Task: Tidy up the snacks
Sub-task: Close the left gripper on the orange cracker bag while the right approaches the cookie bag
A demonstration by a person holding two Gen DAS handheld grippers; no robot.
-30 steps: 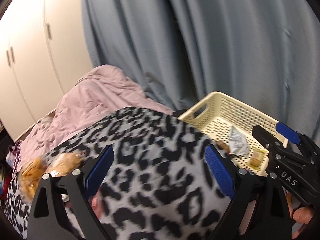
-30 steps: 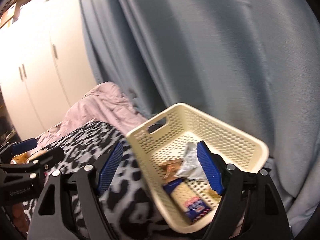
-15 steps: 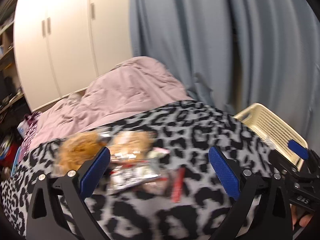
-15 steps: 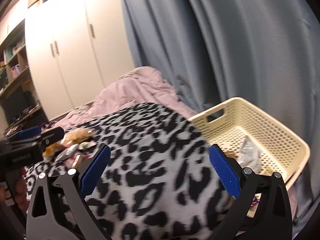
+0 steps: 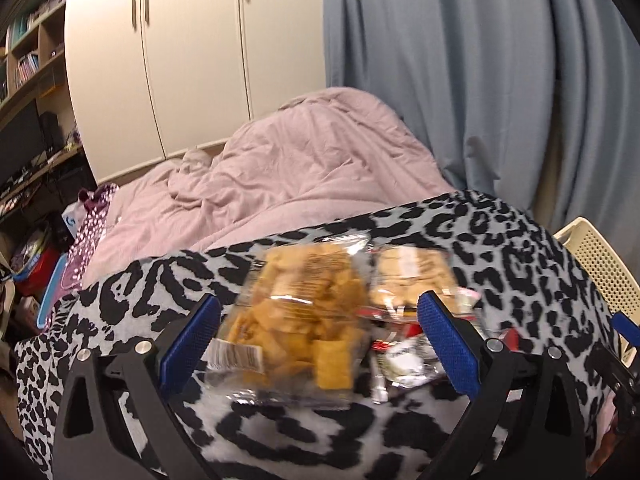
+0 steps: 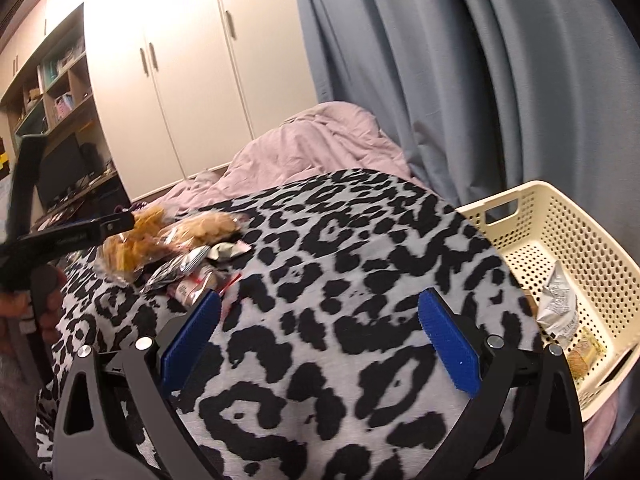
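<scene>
Leopard blanket (image 6: 340, 320); basket (image 6: 560, 216) at right edge.

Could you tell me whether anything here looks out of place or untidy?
Yes: a loose heap of snack packets lies jumbled on the leopard-print blanket, away from the cream basket, which holds only a few packets.

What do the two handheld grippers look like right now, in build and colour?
Both match: the left gripper and right gripper each have black plastic finger arms with triangular cut-outs and silver screw heads, tipped by blue ribbed pads. In the right wrist view the left gripper's black body bears small white lettering, too blurred to read. No cables or sleeves are visible.
</scene>
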